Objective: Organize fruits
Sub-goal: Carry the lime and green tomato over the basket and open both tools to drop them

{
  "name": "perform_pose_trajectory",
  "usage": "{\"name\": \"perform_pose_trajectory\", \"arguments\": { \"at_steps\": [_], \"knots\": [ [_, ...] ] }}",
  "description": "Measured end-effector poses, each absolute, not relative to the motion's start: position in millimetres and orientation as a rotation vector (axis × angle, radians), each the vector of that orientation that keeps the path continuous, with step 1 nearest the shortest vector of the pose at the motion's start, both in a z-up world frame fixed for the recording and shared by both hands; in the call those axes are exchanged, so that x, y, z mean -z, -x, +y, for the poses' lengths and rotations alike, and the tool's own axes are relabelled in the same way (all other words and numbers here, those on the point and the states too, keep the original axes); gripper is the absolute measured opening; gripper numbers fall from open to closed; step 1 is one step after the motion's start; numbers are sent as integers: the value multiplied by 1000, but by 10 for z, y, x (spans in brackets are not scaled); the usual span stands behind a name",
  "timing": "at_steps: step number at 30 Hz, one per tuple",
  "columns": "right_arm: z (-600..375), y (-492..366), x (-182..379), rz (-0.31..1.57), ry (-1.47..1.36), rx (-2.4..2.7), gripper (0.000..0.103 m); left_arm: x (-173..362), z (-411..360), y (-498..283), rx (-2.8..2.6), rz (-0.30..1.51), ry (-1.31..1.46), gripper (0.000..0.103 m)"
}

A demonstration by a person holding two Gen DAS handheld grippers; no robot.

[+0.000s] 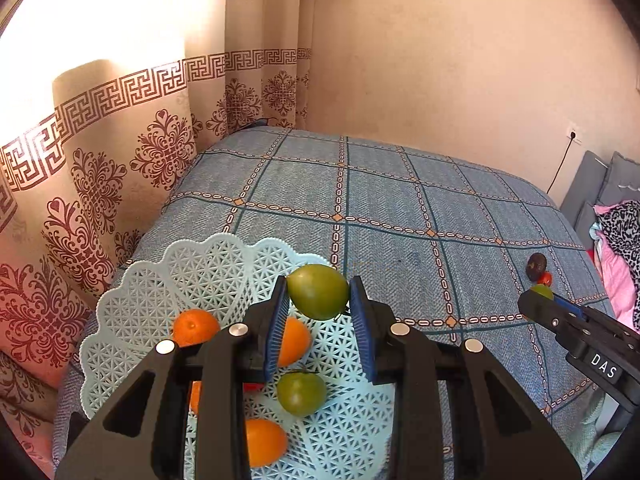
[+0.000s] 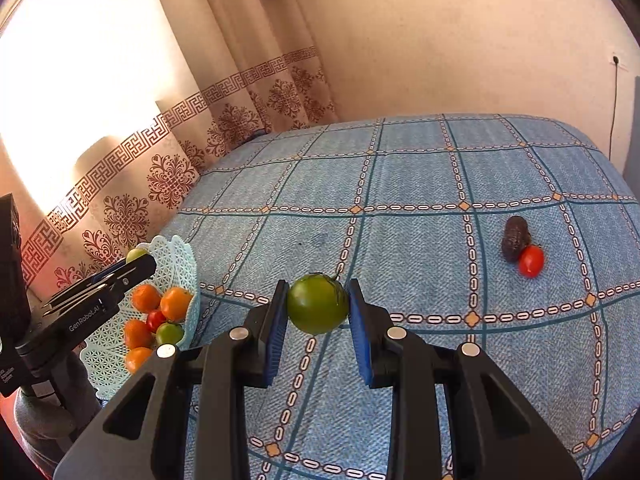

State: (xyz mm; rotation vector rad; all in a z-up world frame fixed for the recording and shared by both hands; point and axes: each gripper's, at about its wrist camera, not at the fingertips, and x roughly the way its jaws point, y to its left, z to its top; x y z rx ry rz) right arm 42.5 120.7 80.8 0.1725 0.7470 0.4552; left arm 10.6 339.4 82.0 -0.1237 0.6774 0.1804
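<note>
Basket [image 1: 168,280] interior crowded: oranges [image 1: 196,326], a green tomato [image 1: 301,394] and a red one [image 2: 155,319] fill the near half; far scalloped wall side bare. Left gripper [image 1: 319,300], clamped on a green fruit [image 1: 318,291], hangs over it. Blue checked cloth [image 2: 420,248] wide open between basket and right gripper [image 2: 318,306]. On the right, avocado [image 2: 515,238] and red tomato [image 2: 531,261] touch, bare cloth all round them. Curtain [image 1: 100,184] hems in the basket's left side
</note>
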Motion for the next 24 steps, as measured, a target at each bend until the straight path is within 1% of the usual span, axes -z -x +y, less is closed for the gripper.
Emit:
{"name": "perform_pose_trajectory", "arguments": {
  "at_steps": [7,9,11,12,24],
  "knots": [
    [1609,-352,-888,741,-144,-527,29,-737,3728,10,-237,692,162,32],
    [1719,-337,-904,741,-134,-547,29,-726,3803,41,-246,697,173,34],
    [1817,-318,-918,741,-125,-567,29,-733,3861,82,-257,689,183,46],
    [1865,-307,-926,740,-120,-575,29,-740,3885,104,-261,684,186,47],
    [2330,-238,-949,746,-65,-651,29,-782,4039,257,-290,658,200,47]
  ]
}}
